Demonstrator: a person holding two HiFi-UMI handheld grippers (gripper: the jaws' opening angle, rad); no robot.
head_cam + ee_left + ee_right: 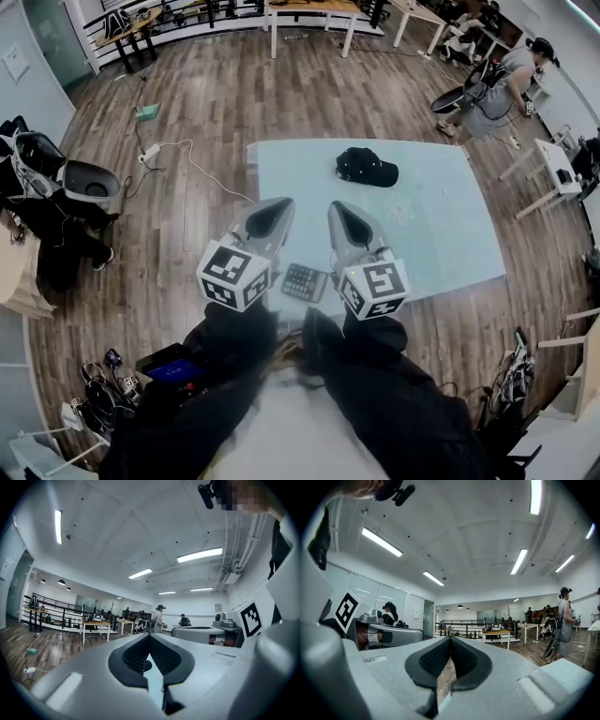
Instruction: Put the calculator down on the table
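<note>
The calculator (305, 281) lies flat on the light blue table (441, 234), keys up, close to the table's near edge and about midway along it. Neither tool touches it. The left hand-held gripper (283, 206) hangs above the table's near edge, pointing out level over the top, with its marker cube (234, 275) just left of the calculator in the head view. The right hand-held gripper (336, 210) hangs beside it above the same edge, and its marker cube (373, 288) is just right of the calculator. The left gripper view shows the left hand-held gripper (150, 637) narrow: its dark ribbed pads (164, 656) meet at the tips and nothing is between them, only a strip of the pale table top below. The right gripper view shows the right hand-held gripper (450, 640) likewise closed tip to tip and empty, its pads (436, 658) framing a slit of wooden floor (216, 103) and a corner of the table. A black cap (367, 167) lies on the table toward its far side, well apart from the calculator. On the floor off the table's far left corner, a white power strip (150, 153) trails a cable toward the table. A person (497, 89) stands beyond the table's far right corner.
</note>
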